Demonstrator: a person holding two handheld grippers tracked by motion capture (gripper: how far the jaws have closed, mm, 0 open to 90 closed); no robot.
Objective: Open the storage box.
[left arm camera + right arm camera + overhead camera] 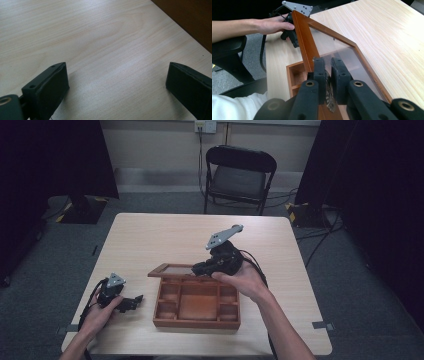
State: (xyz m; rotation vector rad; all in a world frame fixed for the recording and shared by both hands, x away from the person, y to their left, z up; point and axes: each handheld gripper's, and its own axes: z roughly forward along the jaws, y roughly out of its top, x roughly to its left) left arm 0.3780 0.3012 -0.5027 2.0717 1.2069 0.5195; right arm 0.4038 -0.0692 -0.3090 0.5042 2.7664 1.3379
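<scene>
Starting on the left: your left gripper (131, 302) is parked on the table (150, 235) just beside the wooden box (196, 317), jaws spread wide with nothing between them, just bare tabletop. So that hand isn't doing any work right now.

Middle of the table, the box sits with its compartments showing, and as far as I can tell they're all empty.

Over on the right, your right gripper (327, 72) is pinched tight on the front edge of the glass lid (332, 47), right about where the little metal clasp (329, 100) sits. The lid's swung up partway, hinged at the far side. Looks to me like you're mid-swing; whether opening or closing I can't tell.
</scene>
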